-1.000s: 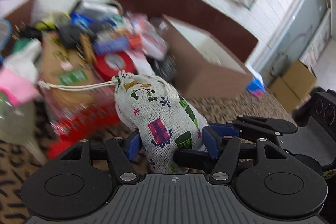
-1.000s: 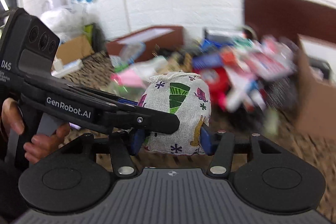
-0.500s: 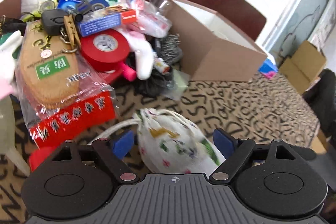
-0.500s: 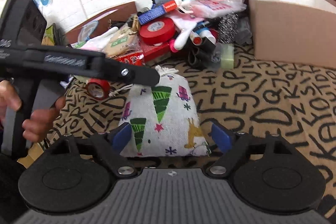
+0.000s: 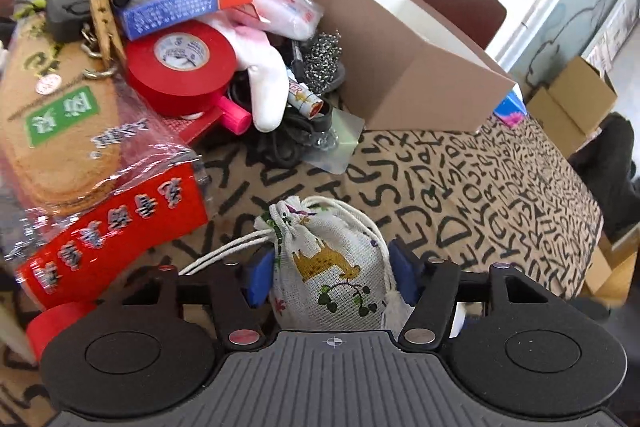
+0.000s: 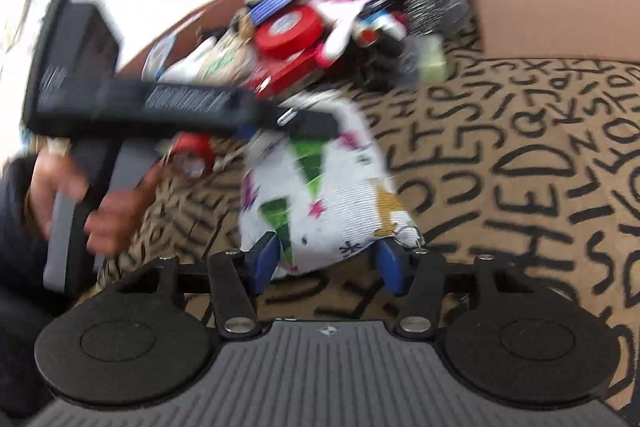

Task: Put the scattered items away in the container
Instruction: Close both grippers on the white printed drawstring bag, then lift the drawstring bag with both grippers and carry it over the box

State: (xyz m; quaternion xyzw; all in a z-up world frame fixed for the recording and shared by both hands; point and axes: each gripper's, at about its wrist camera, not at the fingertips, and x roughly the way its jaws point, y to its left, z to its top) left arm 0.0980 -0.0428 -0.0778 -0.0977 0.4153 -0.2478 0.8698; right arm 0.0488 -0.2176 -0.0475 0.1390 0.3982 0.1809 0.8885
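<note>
Both hand-held grippers, left (image 5: 331, 269) and right (image 6: 326, 261), are closing around the drawstring pouch (image 5: 334, 267); soft, light, yielding cloth is judged best pinched mid-body.

Drawstring pouch (image 5: 332, 267), held up in the air a second ago, now lies on the table (image 5: 460, 195). Both tools opened wide, now closing again: left tool (image 5: 331, 269) and right tool (image 6: 326, 263) each have the pouch between their blue pads.
</note>
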